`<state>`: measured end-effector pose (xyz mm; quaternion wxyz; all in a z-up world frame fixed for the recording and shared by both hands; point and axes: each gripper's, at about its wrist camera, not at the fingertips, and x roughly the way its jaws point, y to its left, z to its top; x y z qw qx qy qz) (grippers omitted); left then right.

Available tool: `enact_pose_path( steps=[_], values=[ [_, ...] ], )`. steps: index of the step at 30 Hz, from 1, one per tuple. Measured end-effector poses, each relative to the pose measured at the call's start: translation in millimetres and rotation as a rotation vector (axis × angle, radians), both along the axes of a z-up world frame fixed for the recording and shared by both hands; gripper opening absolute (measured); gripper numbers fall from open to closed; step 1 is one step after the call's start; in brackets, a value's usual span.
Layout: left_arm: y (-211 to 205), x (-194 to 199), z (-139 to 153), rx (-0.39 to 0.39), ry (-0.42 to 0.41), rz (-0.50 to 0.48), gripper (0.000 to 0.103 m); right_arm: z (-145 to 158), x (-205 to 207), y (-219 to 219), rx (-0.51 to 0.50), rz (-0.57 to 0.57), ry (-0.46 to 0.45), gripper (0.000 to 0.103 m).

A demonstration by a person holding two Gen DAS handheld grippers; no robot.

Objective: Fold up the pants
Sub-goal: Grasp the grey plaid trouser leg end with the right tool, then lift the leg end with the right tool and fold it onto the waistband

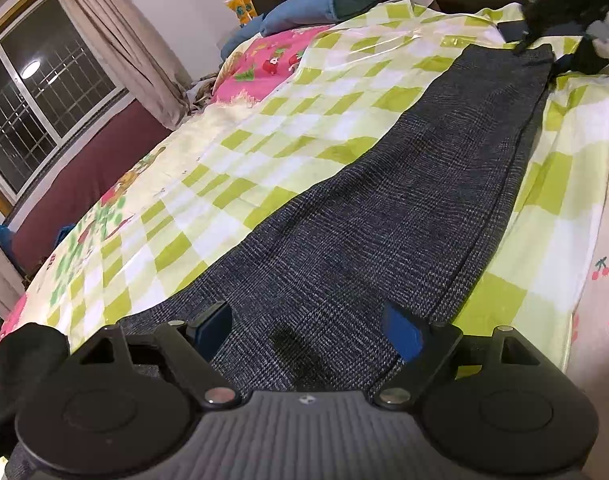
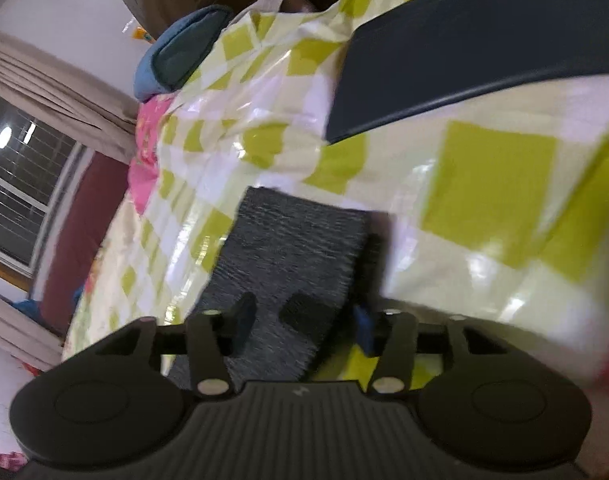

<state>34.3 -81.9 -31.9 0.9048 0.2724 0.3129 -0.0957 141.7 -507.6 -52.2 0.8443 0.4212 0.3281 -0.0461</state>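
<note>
Since the pants [image 1: 404,208] are laid out long and flat on the checkered sheet [image 1: 264,128] over the bed, you've got one end each. Your left gripper [image 1: 308,330] sits at the near end, fingers spread wide, gripping nothing. Your right gripper [image 2: 304,320] (blurry view) straddles the far end, fingers apart, so probably lining up a fold.

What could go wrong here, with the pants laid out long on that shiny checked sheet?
1. The checked sheet looks glossy and wrinkled, so it may slide or bunch under the pants during folding.
2. The left tool sits open over one end, and the right tool over the other; uneven grips could skew the fold.
3. The right wrist view is blurred, so aim may suffer.
</note>
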Motion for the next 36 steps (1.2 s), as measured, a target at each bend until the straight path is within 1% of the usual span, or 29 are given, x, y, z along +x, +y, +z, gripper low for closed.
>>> enact_pose_path(
  steps=[1, 3, 4, 5, 7, 10, 11, 13, 16, 17, 18, 19, 21, 22, 24, 25, 26, 28, 29, 30, 31, 32, 33, 34, 36],
  values=[
    [0.6, -0.2, -0.2, -0.004, 0.002, 0.002, 0.096, 0.3, 1.1, 2.3, 0.004, 0.002, -0.012, 0.063],
    [0.7, 0.9, -1.2, -0.005, 0.008, 0.003, 0.096, 1.1, 1.5, 8.5, 0.004, 0.005, -0.023, 0.062],
    [0.9, 0.2, -1.1, -0.004, 0.006, 0.000, 0.096, 2.3, -1.2, 11.4, 0.008, 0.008, -0.030, 0.051],
    [1.2, -0.9, -0.5, -0.003, 0.004, -0.004, 0.096, 2.1, -4.5, 13.0, 0.020, 0.019, -0.037, 0.032],
    [2.3, -1.9, -0.6, -0.010, 0.007, -0.008, 0.096, -4.5, -12.8, 13.6, 0.066, 0.014, -0.039, 0.015],
    [2.4, -0.9, -1.1, -0.016, 0.012, -0.008, 0.096, -19.8, -9.3, 12.2, 0.103, -0.001, -0.021, 0.008],
    [2.1, -0.9, -0.6, -0.018, 0.013, -0.010, 0.096, -21.9, -5.0, 11.5, 0.127, 0.008, -0.030, 0.015],
    [0.7, -1.4, -0.7, -0.022, 0.023, -0.024, 0.096, -25.6, 4.0, 10.3, 0.178, 0.030, -0.042, 0.019],
    [-4.2, -1.4, -3.8, 0.009, 0.029, -0.045, 0.096, -26.5, 9.7, 11.5, 0.204, 0.002, -0.032, 0.011],
    [-4.4, -1.6, -2.3, 0.007, 0.034, -0.049, 0.096, -22.3, 7.3, 11.7, 0.202, -0.006, -0.035, 0.008],
    [-3.2, -1.6, 0.3, -0.008, 0.049, -0.055, 0.096, -17.2, 2.2, 12.0, 0.205, -0.010, -0.061, 0.008],
    [-0.8, -2.9, 3.7, -0.035, 0.077, -0.069, 0.096, -10.4, -6.6, 11.1, 0.207, -0.019, -0.099, 0.007],
    [1.1, -5.1, 3.9, -0.079, 0.173, -0.123, 0.096, 2.3, -26.0, 6.1, 0.164, -0.046, -0.137, 0.007],
    [0.3, -7.9, 0.9, -0.077, 0.190, -0.135, 0.096, 1.7, -32.3, 2.4, 0.137, -0.068, -0.130, 0.007],
    [-0.5, -11.4, -1.5, -0.076, 0.180, -0.135, 0.096, -15.3, -32.8, -6.5, 0.113, -0.094, -0.032, 0.005],
    [-0.5, -9.4, 0.5, -0.086, 0.194, -0.128, 0.096, -20.8, -34.0, -9.9, 0.139, -0.104, -0.024, 0.005],
    [0.1, -7.2, 4.5, -0.100, 0.206, -0.118, 0.095, -17.0, -35.4, -9.9, 0.147, -0.111, -0.037, 0.005],
    [3.8, -7.5, 15.2, -0.155, 0.188, -0.110, 0.096, -2.1, -37.4, -4.2, 0.116, -0.112, -0.095, 0.005],
    [4.7, -7.2, 18.7, -0.176, 0.175, -0.114, 0.096, 1.4, -35.4, -1.4, 0.114, -0.110, -0.105, 0.006],
    [4.6, -5.3, 18.5, -0.183, 0.167, -0.112, 0.096, 2.4, -30.9, 0.4, 0.105, -0.105, -0.086, 0.006],
    [3.2, -1.3, 13.0, -0.177, 0.190, -0.108, 0.096, 0.6, -26.2, 0.8, 0.097, -0.105, -0.059, 0.007],
    [0.7, 2.9, 3.3, -0.168, 0.253, -0.116, 0.096, -4.1, -20.6, 0.2, 0.099, -0.095, -0.024, 0.009],
    [-0.3, 3.1, -3.8, -0.168, 0.284, -0.115, 0.096, -9.4, -15.7, 0.9, 0.108, -0.080, 0.001, 0.009],
    [-0.5, -2.5, -3.3, -0.176, 0.269, -0.110, 0.095, -11.0, -14.0, 1.7, 0.110, -0.077, 0.003, 0.009],
    [-0.7, -13.9, 0.8, -0.185, 0.277, -0.148, 0.094, -12.2, -11.2, 4.9, 0.103, -0.061, 0.001, 0.011]
  ],
)
